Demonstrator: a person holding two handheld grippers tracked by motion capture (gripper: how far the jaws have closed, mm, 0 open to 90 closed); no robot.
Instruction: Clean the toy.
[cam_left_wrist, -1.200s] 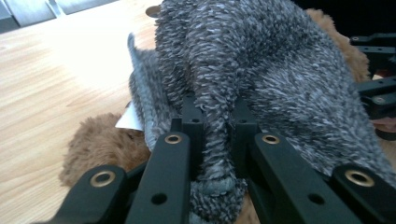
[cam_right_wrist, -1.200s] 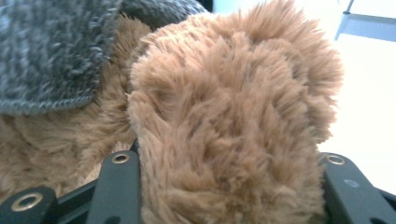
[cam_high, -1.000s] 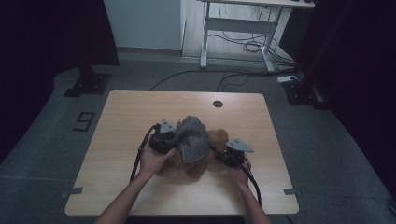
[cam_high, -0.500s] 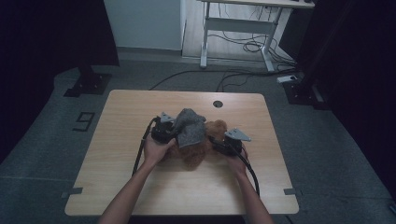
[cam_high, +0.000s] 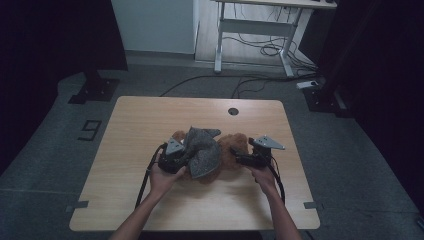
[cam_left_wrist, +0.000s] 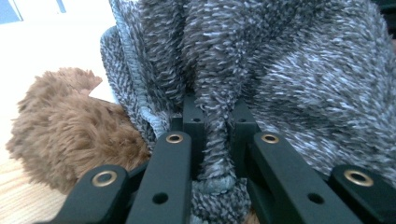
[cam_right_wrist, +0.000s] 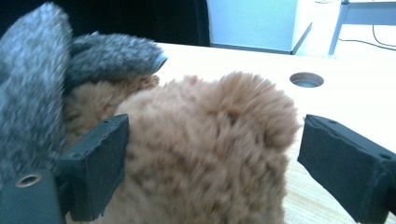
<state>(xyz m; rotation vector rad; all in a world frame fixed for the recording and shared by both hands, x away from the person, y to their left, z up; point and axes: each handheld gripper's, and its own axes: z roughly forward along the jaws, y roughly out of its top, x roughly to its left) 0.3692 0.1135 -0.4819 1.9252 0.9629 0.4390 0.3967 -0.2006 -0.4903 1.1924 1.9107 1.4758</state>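
Both hands have drifted toward the table's middle. Right gripper has just been spreading its jaws, releasing the brown plush bear; left gripper stays clamped on the grey knitted garment draping the bear.

The pale wooden rectangular worktop fills the middle of the high view, with a round dark cable hole near its far edge. Grey carpeted floor surrounds it, marked by a dark figure-nine sign at the left. Black curtains darken the upper left and right of the frame. At top centre stands a white wall panel, beside a white metal-framed desk with black cables trailing beneath it. A black stand base sits at the upper left.
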